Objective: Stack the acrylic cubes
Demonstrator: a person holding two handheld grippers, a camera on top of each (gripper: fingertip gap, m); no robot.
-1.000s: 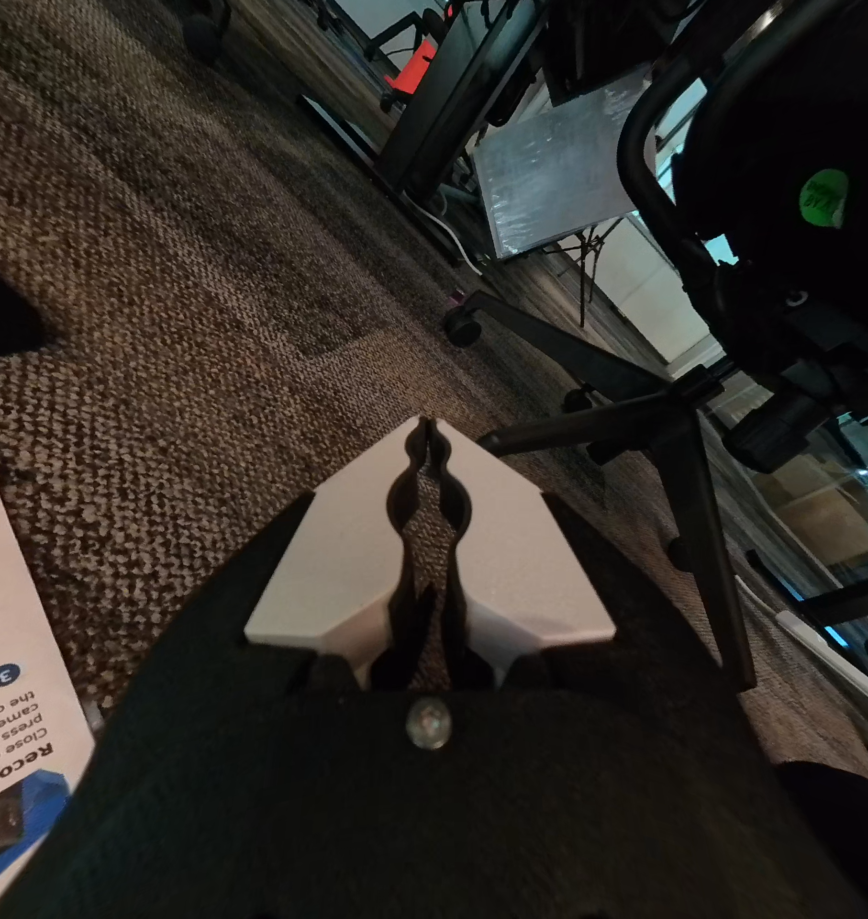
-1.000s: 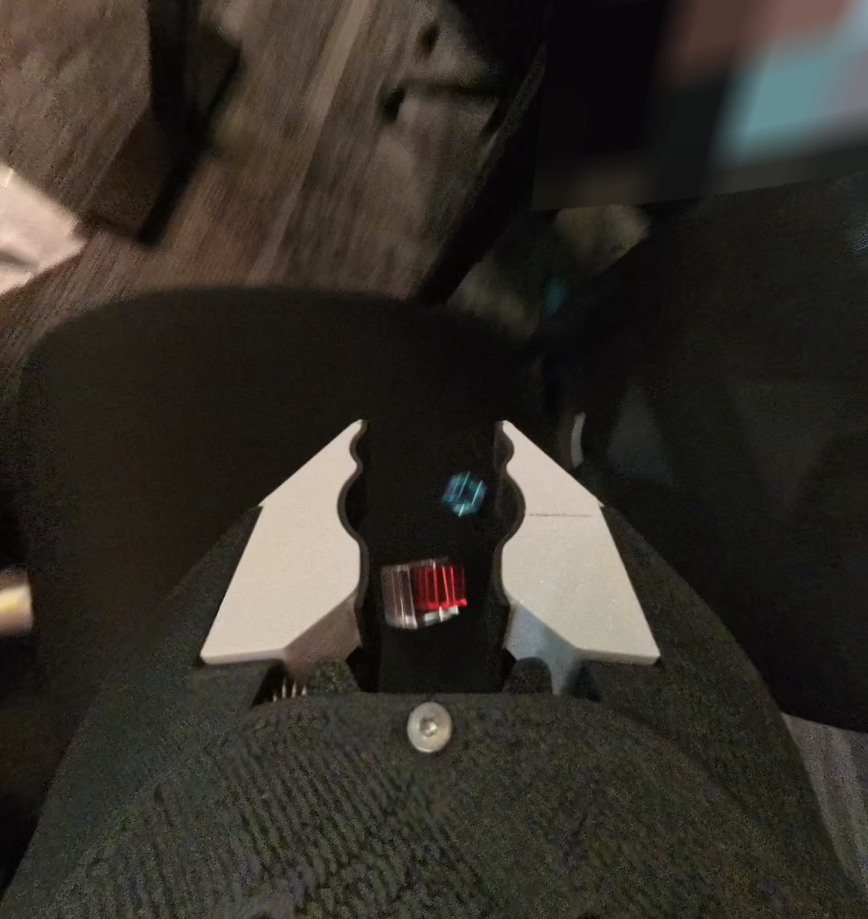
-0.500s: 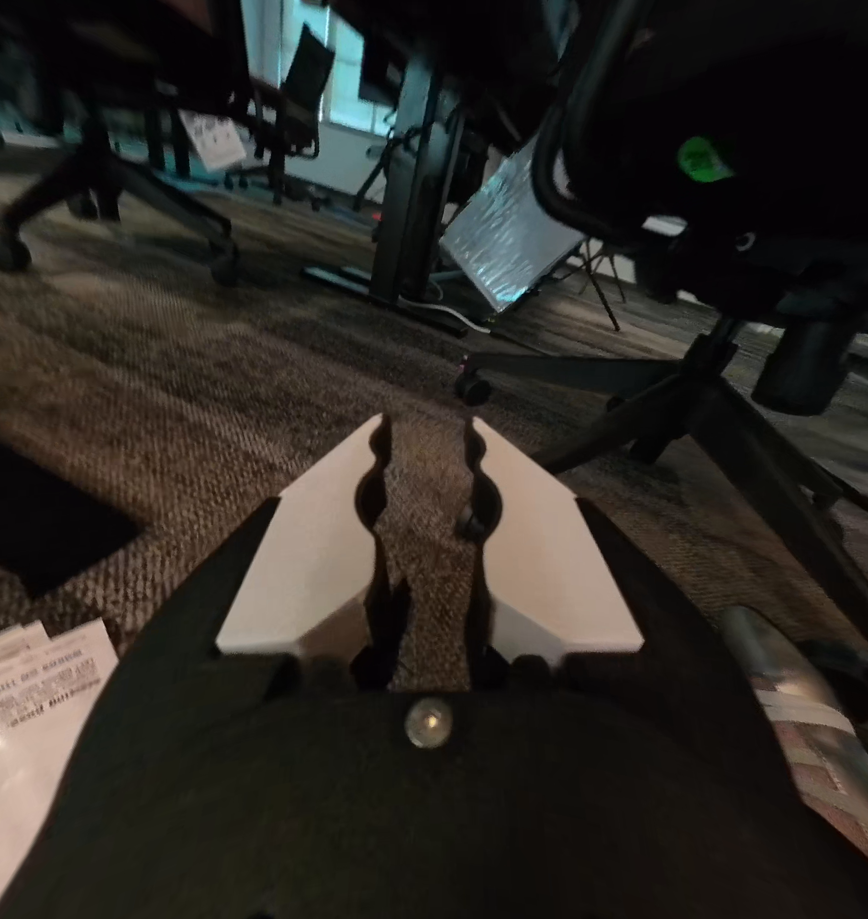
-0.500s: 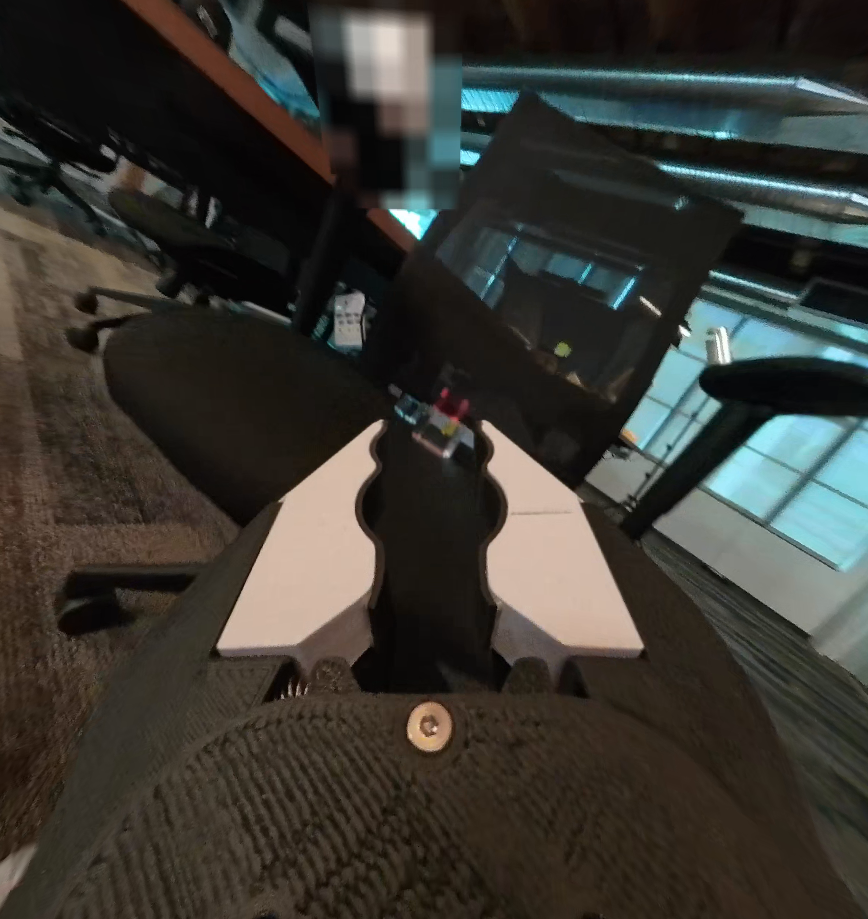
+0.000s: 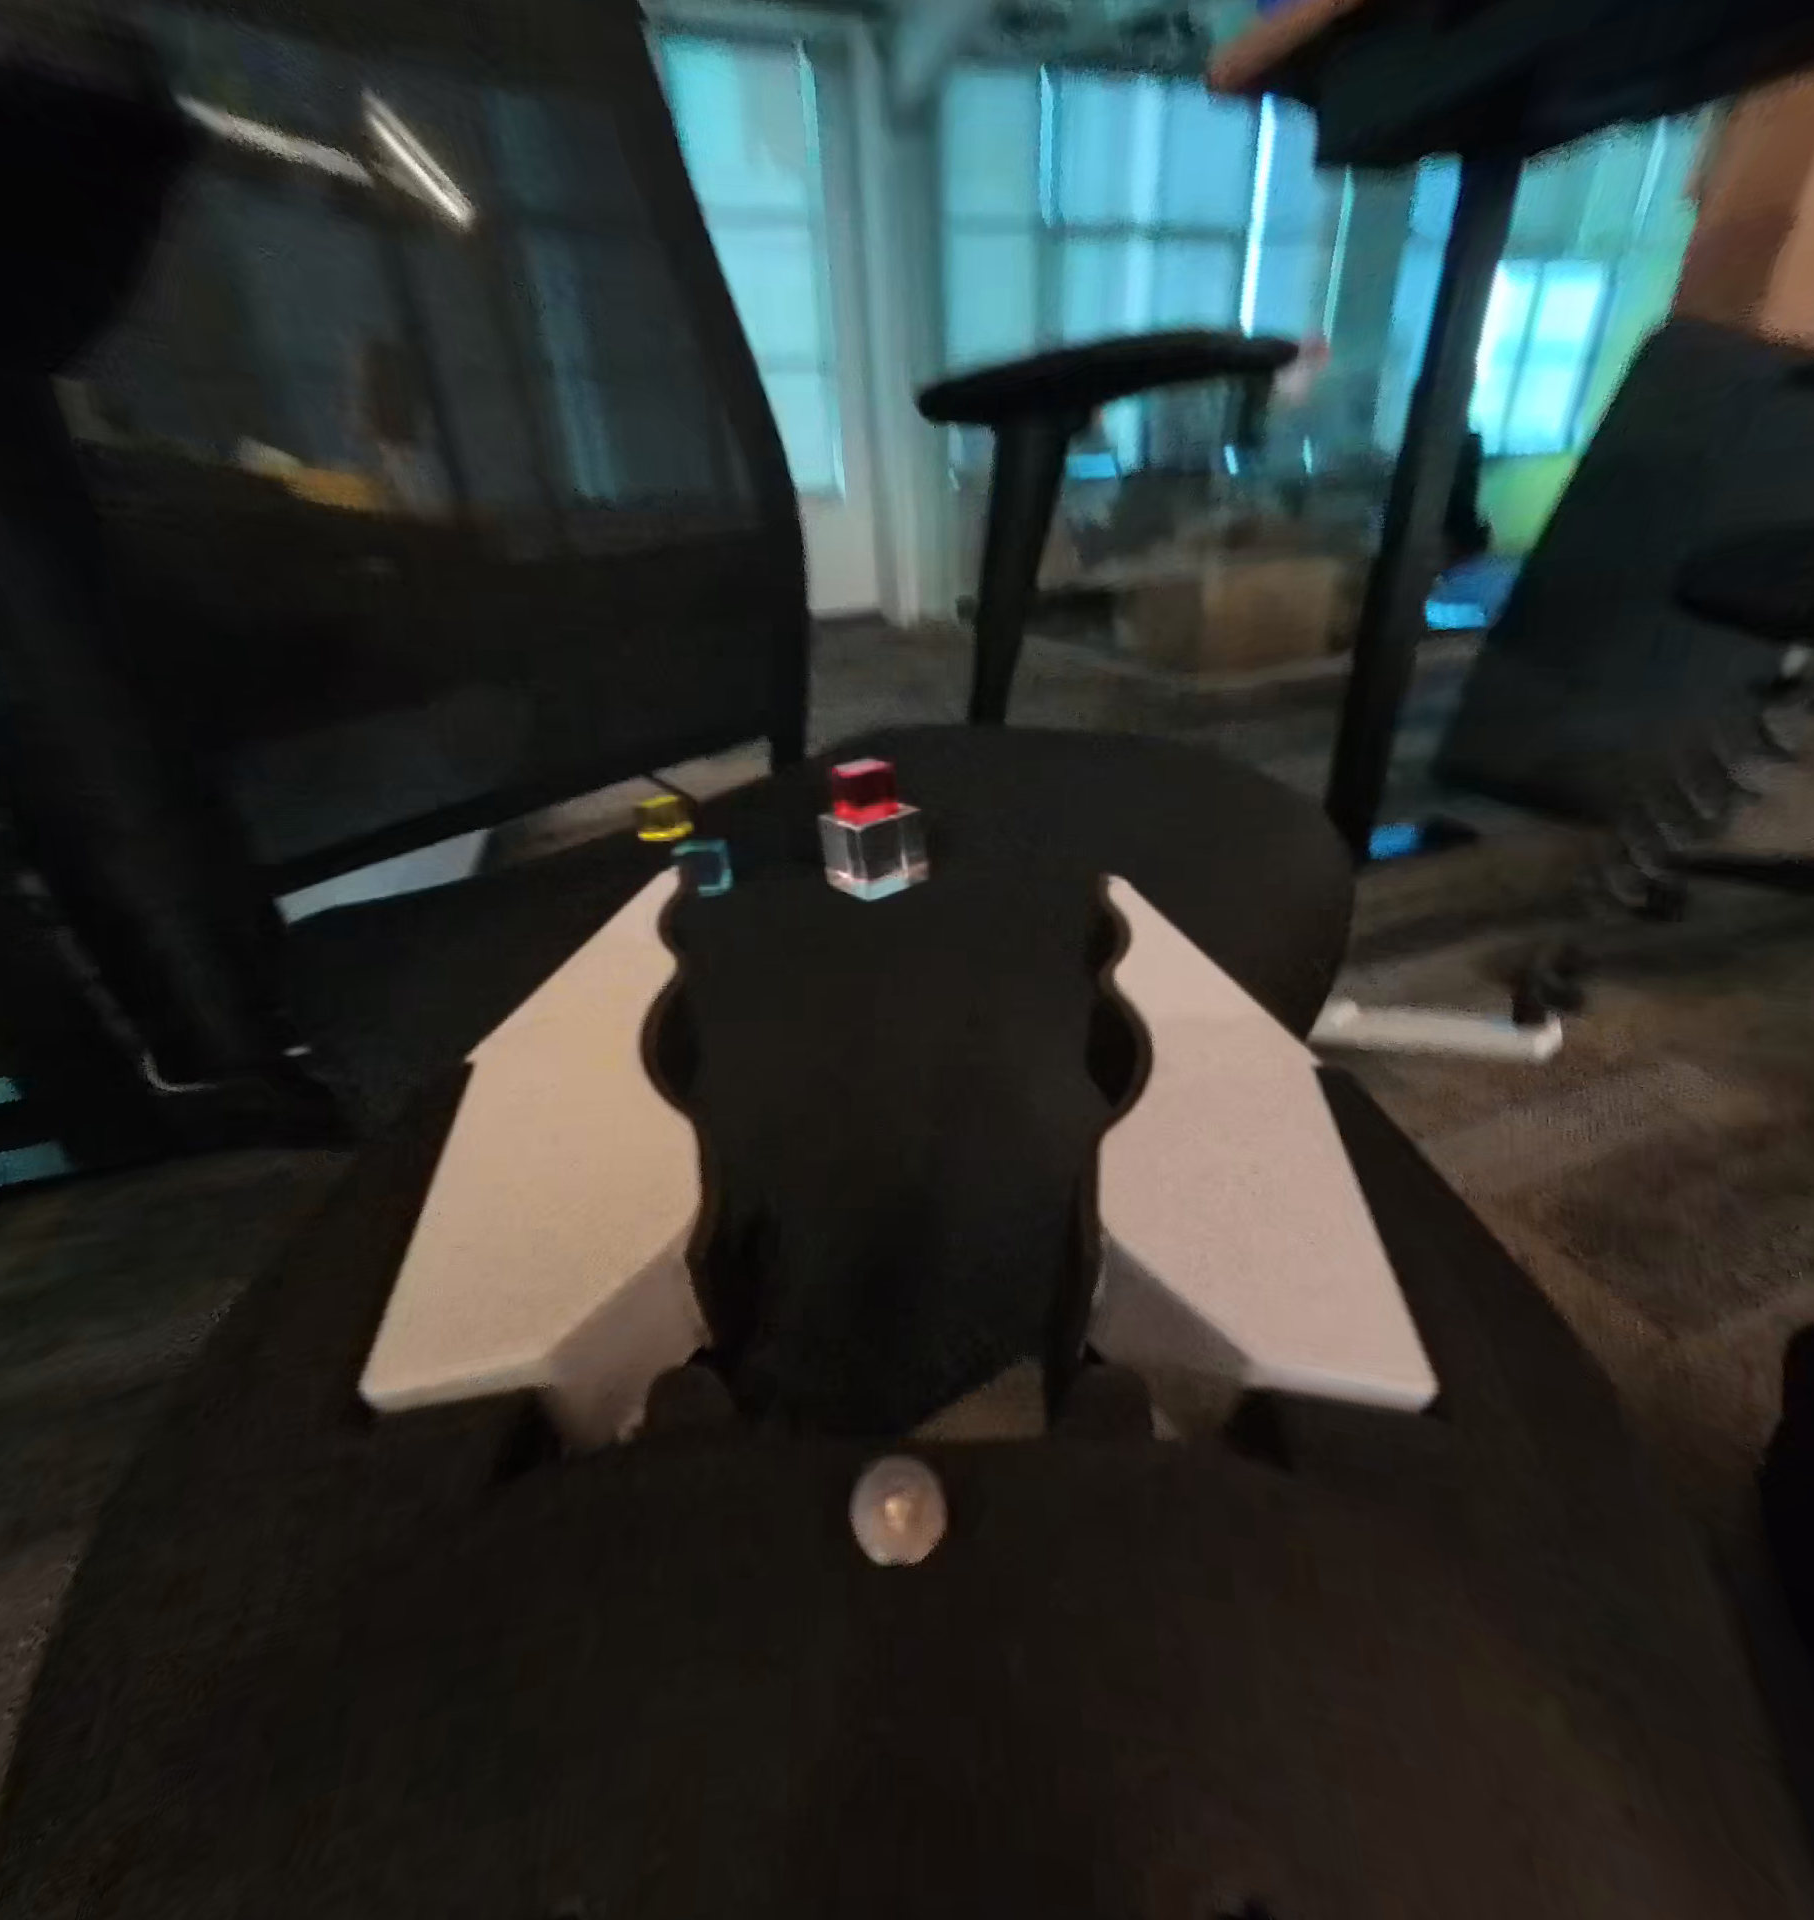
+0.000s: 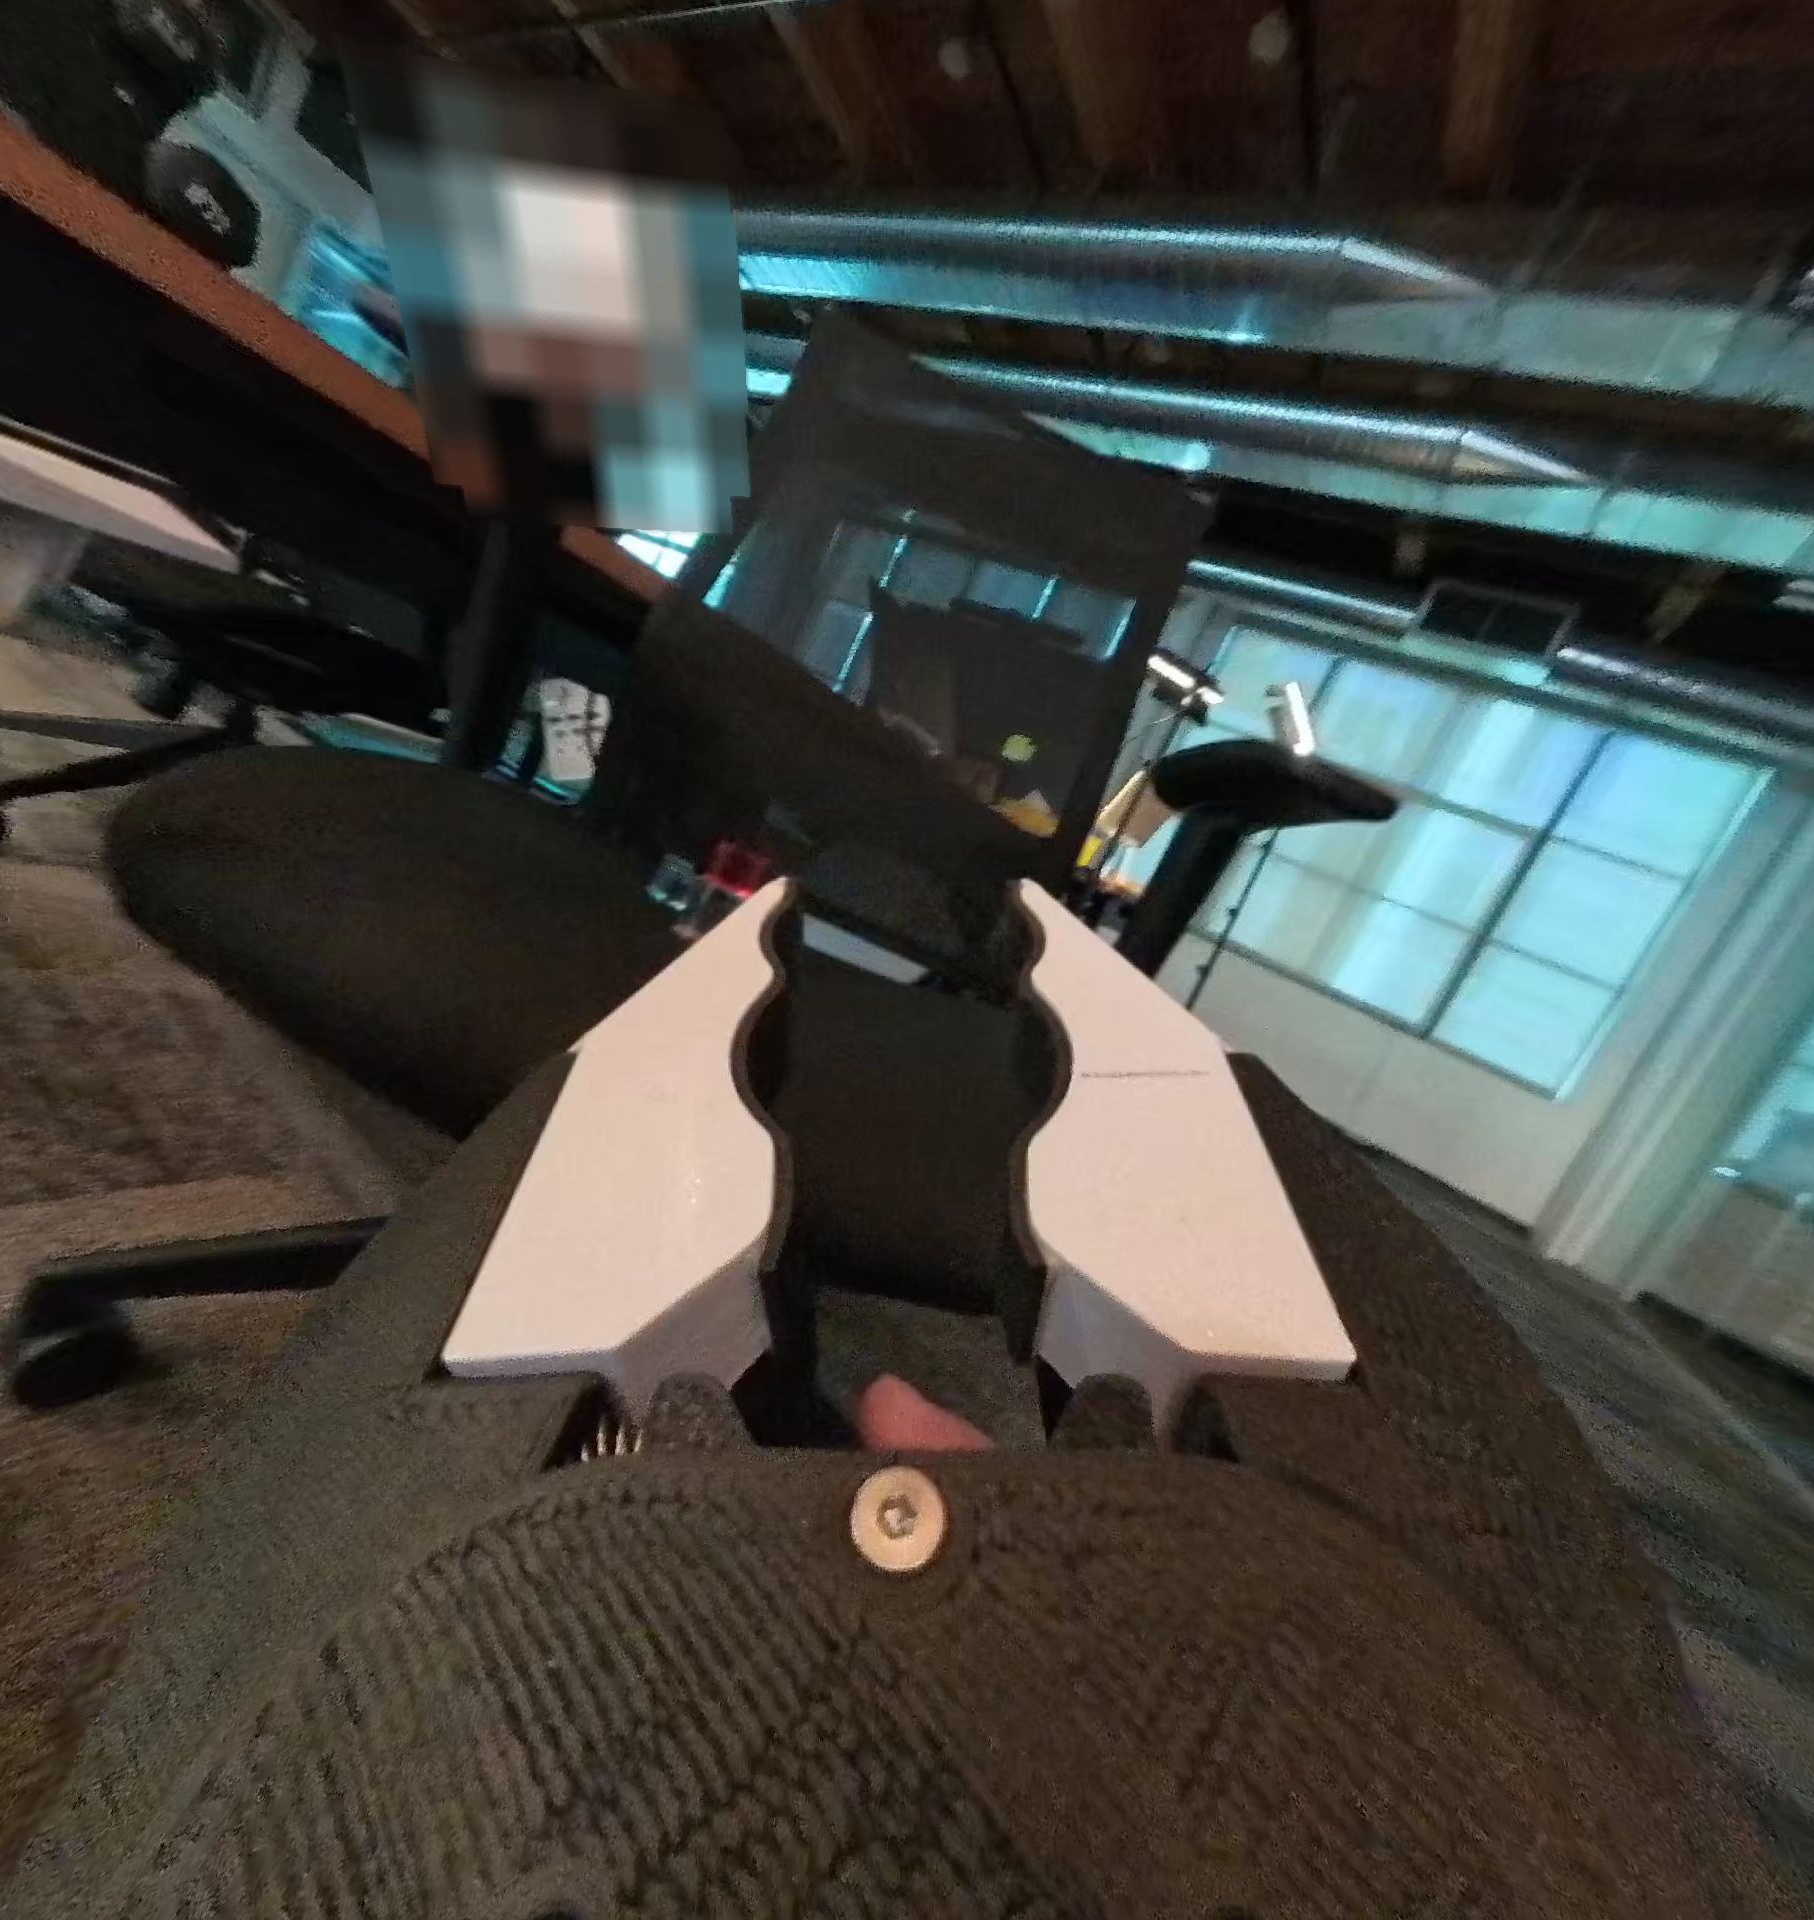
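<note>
Both tools gape, gripping nothing — the left tool (image 5: 887, 883) nearest the red cube (image 5: 861, 787) stacked on a clear cube (image 5: 873, 854) on the chair seat (image 5: 1194, 831), the right tool (image 6: 908, 899) beside it.

Small translucent cubes rested on a black office chair seat (image 5: 1194, 831). A red cube (image 5: 862, 787) stood stacked on a larger clear cube (image 5: 872, 854), near the seat's middle. A blue cube (image 5: 704, 868) lay to their left, with a yellow cube (image 5: 664, 818) just beyond it, near the backrest (image 5: 415, 416). None was gripped.
</note>
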